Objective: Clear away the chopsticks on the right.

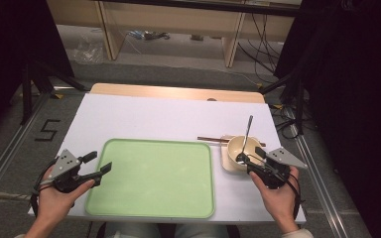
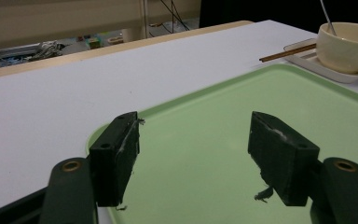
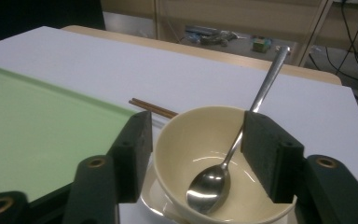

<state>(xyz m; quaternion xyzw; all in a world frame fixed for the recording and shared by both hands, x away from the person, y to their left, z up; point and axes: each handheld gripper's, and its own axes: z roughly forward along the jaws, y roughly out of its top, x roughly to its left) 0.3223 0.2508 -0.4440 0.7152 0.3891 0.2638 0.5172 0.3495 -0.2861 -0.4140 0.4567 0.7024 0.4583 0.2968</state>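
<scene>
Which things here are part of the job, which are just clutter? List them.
Job: bowl, spoon, chopsticks, dish under the bowl, tray, right gripper, left gripper.
Lying about: cables, oddments on the floor beyond the table.

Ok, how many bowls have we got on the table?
1. The bowl sits on a small plate right of the tray, spoon inside, by the right gripper.
</scene>
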